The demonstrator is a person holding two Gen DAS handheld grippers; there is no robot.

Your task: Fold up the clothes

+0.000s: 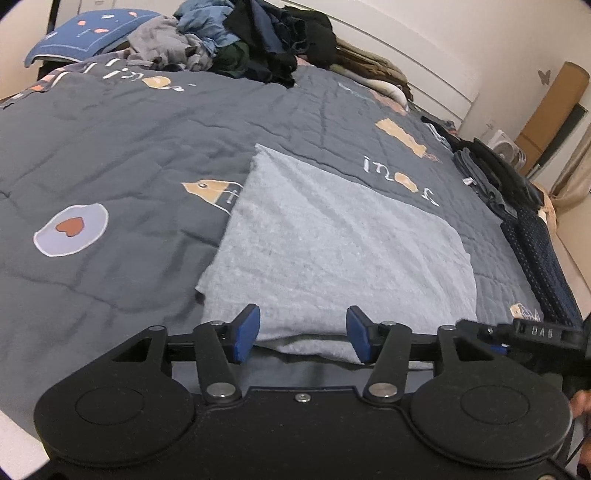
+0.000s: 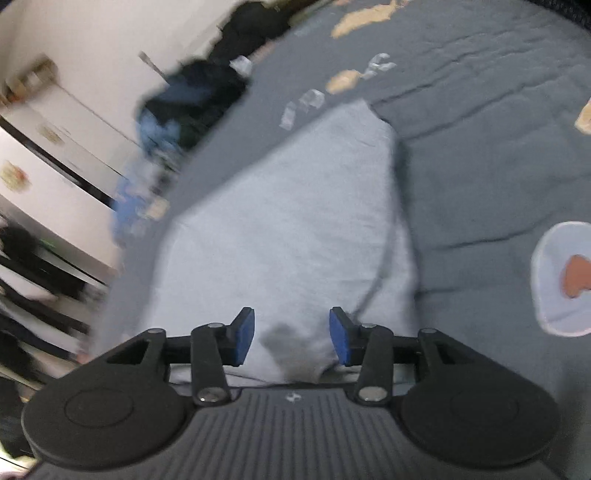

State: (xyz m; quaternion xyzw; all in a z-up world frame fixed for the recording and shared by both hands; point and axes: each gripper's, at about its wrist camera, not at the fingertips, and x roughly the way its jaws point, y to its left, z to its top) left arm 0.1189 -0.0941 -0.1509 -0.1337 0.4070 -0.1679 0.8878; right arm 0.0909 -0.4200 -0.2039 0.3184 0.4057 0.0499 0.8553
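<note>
A light grey-blue garment [image 1: 332, 251] lies folded flat on the dark grey quilt [image 1: 129, 147]. My left gripper [image 1: 303, 334] hovers over the garment's near edge, its blue pads apart and nothing pinched between them. In the right wrist view the same garment [image 2: 280, 236] spreads out ahead, blurred by motion. My right gripper [image 2: 291, 338] stands open above its near end; the cloth lies under the pads, not clamped. The right gripper's black body [image 1: 532, 334] shows at the right edge of the left wrist view.
A heap of unfolded clothes [image 1: 236, 40] and a blue pillow [image 1: 88, 35] sit at the far end of the bed. Folded dark garments [image 1: 517, 206] are stacked along the bed's right edge. White cabinets [image 2: 55, 155] stand beyond the bed.
</note>
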